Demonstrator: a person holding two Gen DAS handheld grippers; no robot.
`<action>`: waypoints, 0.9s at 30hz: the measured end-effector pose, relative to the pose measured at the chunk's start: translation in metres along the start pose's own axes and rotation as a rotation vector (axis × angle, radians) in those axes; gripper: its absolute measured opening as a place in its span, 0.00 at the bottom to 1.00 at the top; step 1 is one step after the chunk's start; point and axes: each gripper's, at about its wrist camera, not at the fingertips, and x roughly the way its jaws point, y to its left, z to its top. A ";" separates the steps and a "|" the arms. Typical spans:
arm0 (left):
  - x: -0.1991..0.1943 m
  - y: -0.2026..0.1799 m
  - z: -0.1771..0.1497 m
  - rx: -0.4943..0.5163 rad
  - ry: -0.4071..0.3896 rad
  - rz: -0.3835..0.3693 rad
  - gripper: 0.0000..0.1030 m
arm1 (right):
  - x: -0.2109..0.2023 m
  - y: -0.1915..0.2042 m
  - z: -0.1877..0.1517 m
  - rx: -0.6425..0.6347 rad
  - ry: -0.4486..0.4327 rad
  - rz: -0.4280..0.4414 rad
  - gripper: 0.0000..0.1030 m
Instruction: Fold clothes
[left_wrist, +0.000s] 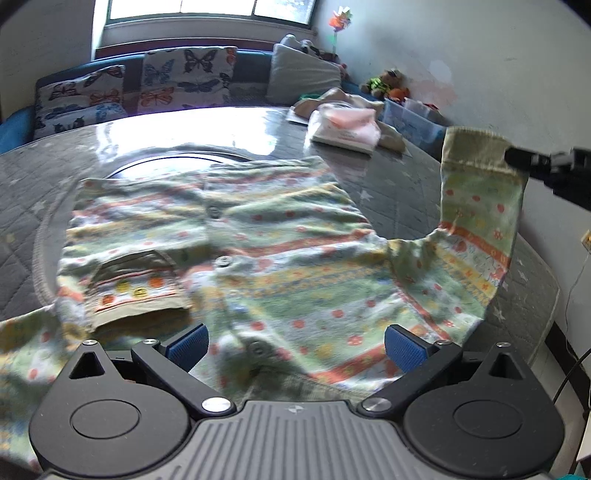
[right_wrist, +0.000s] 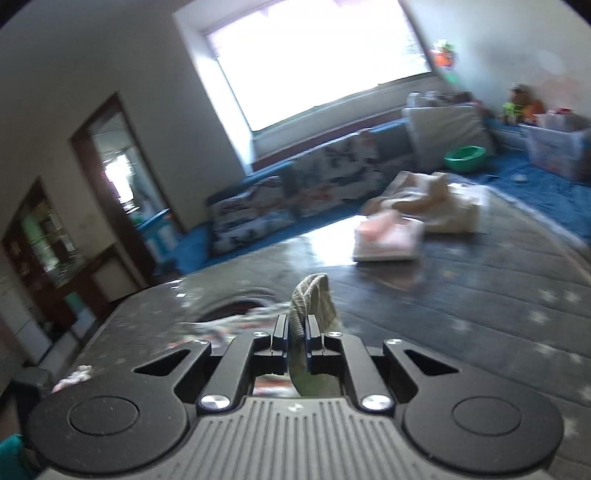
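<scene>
A striped, flower-printed cardigan (left_wrist: 236, 254) is spread flat on the grey quilted table cover (left_wrist: 391, 184), with one sleeve (left_wrist: 476, 206) raised upright at the right. The sleeve's ribbed cuff (right_wrist: 310, 299) is clamped between the closed fingers of the right gripper (right_wrist: 296, 334). The left gripper (left_wrist: 295, 341) is held with its blue pads (left_wrist: 186, 347) wide apart over the cardigan's near edge, gripping nothing; a folded pink garment (left_wrist: 345, 127) is seen further back on the table.

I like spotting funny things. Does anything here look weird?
Yes: one sleeve of the patterned cardigan sticks straight up off the table, pinched at its cuff by the right gripper. The rest lies flat.
</scene>
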 end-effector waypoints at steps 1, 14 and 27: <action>-0.003 0.004 -0.001 -0.008 -0.006 0.003 1.00 | 0.003 0.009 0.003 -0.010 0.005 0.021 0.07; -0.042 0.054 -0.019 -0.121 -0.084 0.047 1.00 | 0.074 0.130 -0.002 -0.196 0.140 0.264 0.07; -0.055 0.078 -0.033 -0.194 -0.101 0.074 1.00 | 0.120 0.176 -0.053 -0.290 0.326 0.369 0.14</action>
